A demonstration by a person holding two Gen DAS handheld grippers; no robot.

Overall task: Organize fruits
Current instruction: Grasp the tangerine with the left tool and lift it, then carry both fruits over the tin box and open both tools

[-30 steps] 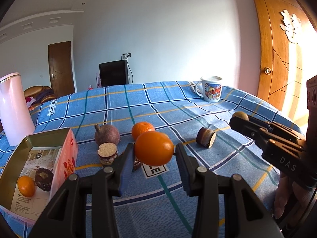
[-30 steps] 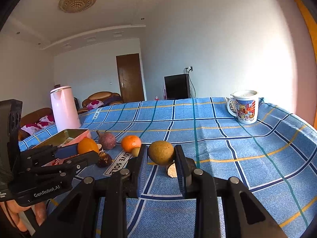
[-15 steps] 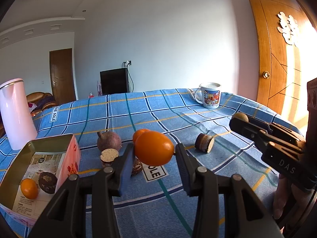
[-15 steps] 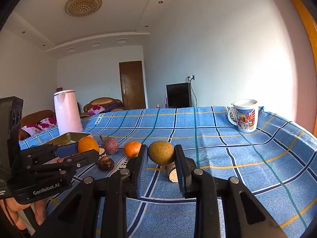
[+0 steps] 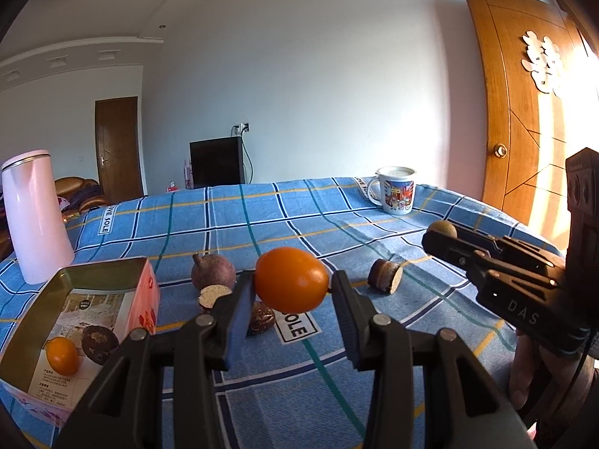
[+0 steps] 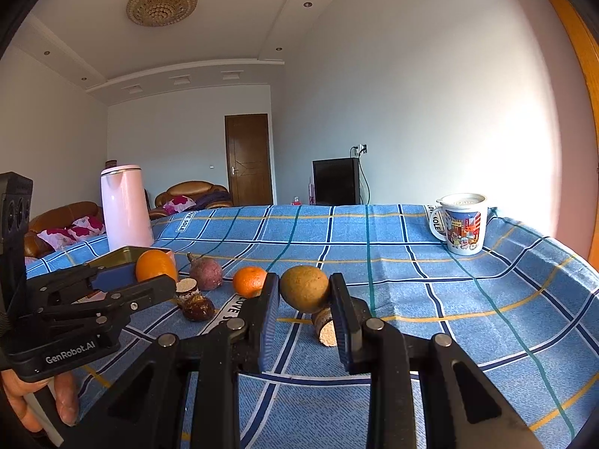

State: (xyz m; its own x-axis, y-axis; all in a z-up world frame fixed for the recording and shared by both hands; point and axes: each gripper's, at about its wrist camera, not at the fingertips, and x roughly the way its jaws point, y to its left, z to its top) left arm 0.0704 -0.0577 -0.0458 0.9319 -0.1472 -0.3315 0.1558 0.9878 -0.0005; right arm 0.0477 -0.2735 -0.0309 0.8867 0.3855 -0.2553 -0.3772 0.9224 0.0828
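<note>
On the counter's left edge, an open tin (image 5: 101,277) is seen holding a small orange fruit (image 5: 61,354) and a dark round piece. "GenRobot.AI" is printed on the left tongs (image 5: 292,295), which are clamped on an orange (image 5: 291,284) raised above the blue plaid cloth (image 5: 262,220) marked "LOVE SOLE". "DAS" is printed on the right tongs (image 6: 305,293), which are clamped on a brownish fruit (image 6: 305,287). A printed mug (image 5: 395,194) stands far right, before a wooden door (image 5: 524,112).

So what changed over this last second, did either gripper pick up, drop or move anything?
Nothing was taken or released. The left gripper still holds the orange and the right gripper the brownish fruit. Both have lifted a little, their cameras tipping up to show more ceiling. The tin box, the mug and the loose fruit on the table stayed put.
</note>
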